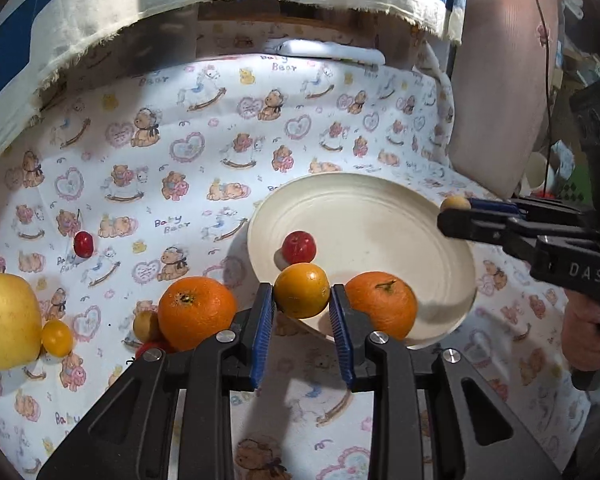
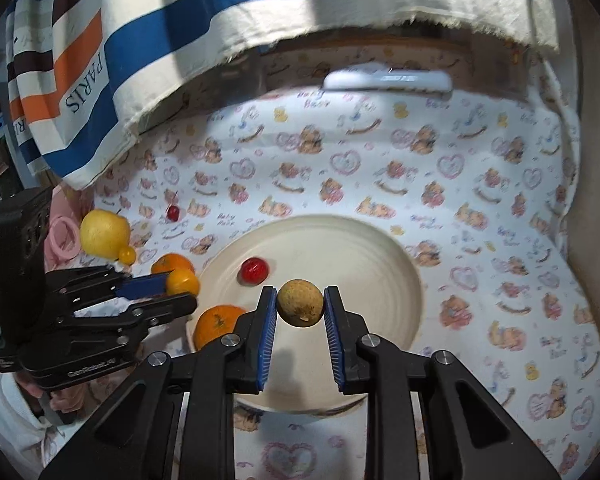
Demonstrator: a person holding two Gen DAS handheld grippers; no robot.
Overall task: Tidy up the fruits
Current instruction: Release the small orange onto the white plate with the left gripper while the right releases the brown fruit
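The plate [image 2: 380,240] sits mid-surface collecting fruit: a red cherry tomato [image 2: 254,270] at its 9 o'clock, an orange [image 2: 217,325] on the rim at 8. The right claw [image 2: 300,307] pinches a small brown fruit [image 2: 300,302] above the plate (likely for dropping), while the left claw [image 1: 302,298] grips a yellow-orange citrus [image 1: 302,295] over the rim. An apple [image 1: 6,320] waits on the cloth [image 1: 180,184].

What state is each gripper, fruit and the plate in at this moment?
Left gripper: shut on small orange fruit, held at the plate's edge.
Right gripper: shut on brown round fruit, above the plate.
Plate: upright, holding red fruit and an orange.
Second orange: on cloth.
Yellow apple: on cloth.
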